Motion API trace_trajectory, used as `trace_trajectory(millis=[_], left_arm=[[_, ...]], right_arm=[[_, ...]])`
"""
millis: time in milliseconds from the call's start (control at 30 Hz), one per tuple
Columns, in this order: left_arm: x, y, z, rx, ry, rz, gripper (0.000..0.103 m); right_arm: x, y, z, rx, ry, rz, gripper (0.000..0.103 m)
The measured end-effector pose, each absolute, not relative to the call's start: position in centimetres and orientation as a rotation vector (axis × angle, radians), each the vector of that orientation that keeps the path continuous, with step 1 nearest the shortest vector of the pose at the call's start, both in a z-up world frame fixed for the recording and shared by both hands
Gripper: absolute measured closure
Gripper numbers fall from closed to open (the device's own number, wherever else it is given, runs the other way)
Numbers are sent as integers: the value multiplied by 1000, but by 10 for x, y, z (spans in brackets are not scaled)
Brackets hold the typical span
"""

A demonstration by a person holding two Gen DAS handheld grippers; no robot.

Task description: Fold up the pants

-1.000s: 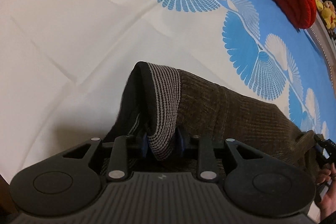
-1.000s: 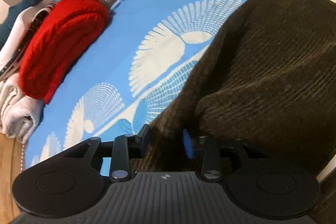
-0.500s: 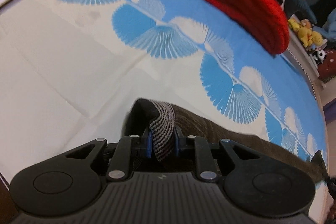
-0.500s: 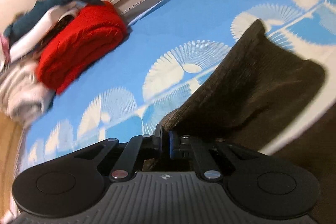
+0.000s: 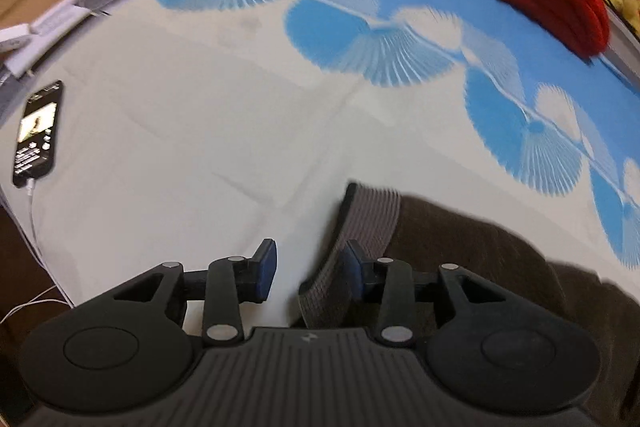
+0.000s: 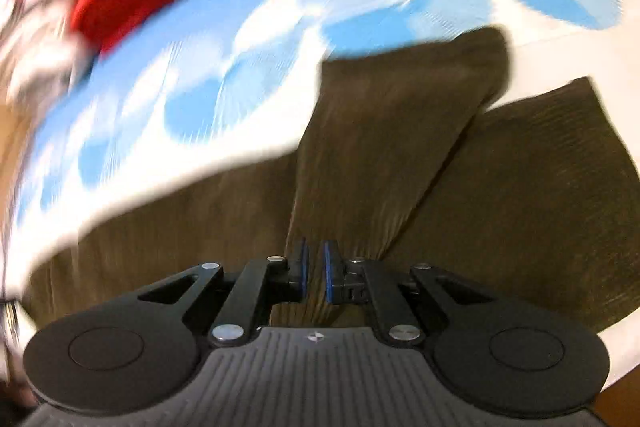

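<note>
Only the left wrist view shows a lit black phone (image 5: 35, 134) at far left; there, the left gripper (image 5: 308, 269) is opening, its right pad beside the dark brown corduroy pants (image 5: 460, 247), whose ribbed grey waistband (image 5: 370, 219) lies at lower centre, cream sheet (image 5: 180, 155) open leftward. Meanwhile the right gripper (image 6: 315, 273), parting slightly, pinches a pant fold at lower centre.

Left gripper (image 5: 308, 273) pointing steeply down, jaws opening, wide gap between its blue pads, right gripper (image 6: 315, 273) also angled down, jaws opening from a narrow slit, pads close together
</note>
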State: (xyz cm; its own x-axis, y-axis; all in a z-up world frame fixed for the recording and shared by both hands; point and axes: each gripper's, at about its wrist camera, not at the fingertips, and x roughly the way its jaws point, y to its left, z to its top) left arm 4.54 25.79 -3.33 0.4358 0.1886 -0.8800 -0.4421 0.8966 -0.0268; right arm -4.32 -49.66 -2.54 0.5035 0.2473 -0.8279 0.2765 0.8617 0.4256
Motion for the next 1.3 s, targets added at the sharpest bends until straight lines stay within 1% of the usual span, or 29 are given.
trace_trajectory(millis=[33,100,167,333,367,433,500,567,667,700,767,800,833,867,900,933,1033,1167,1233,1300], left_arm=[[47,258,-32,-288,1037,405,62],[51,254,-31,-299,1020,390,61],[58,245,-30,-275,1015,359,61],[71,216,-28,-178,984,254,60],[73,211,-29,-154,989,229,58],[77,198,-37,-109,1022,170,48],[80,183,-46,-56,1075,97,44],[80,169,-55,5,1121,25,44],[72,151,-66,86,1166,-78,42],[70,146,-70,106,1179,-112,39],[63,142,-78,146,1207,-156,38],[60,141,-82,169,1219,-165,38],[59,139,-88,199,1233,-166,38],[58,137,-93,233,1244,-158,38],[58,137,-96,259,1250,-147,38],[59,138,-98,269,1253,-138,38],[58,138,-98,252,1247,-110,38],[62,130,-91,242,1224,-72,38],[64,122,-88,248,1215,-69,38],[65,113,-87,254,1211,-78,38]], right_arm=[[-40,-502,-24,571,1030,-53,90],[-32,-508,-24,588,979,-106,74],[-20,-504,-27,580,953,-119,69],[20,-473,-39,433,979,-146,66],[29,-465,-42,411,983,-131,65],[45,-447,-47,343,1008,-126,61],[58,-429,-52,280,1042,-126,59],[73,-413,-61,205,1090,-141,57],[84,-392,-77,74,1165,-159,56],[86,-387,-80,31,1175,-158,56],[85,-382,-83,-18,1174,-161,59],[84,-383,-81,-23,1167,-166,64],[81,-388,-77,-10,1152,-177,71],[79,-395,-75,15,1138,-185,88],[75,-405,-69,61,1119,-191,95],[70,-416,-63,108,1098,-203,98],[46,-452,-44,233,1026,-272,100],[-5,-517,-33,506,986,-401,101],[-32,-545,-41,615,1029,-430,101],[-53,-563,-57,665,1131,-412,101]])
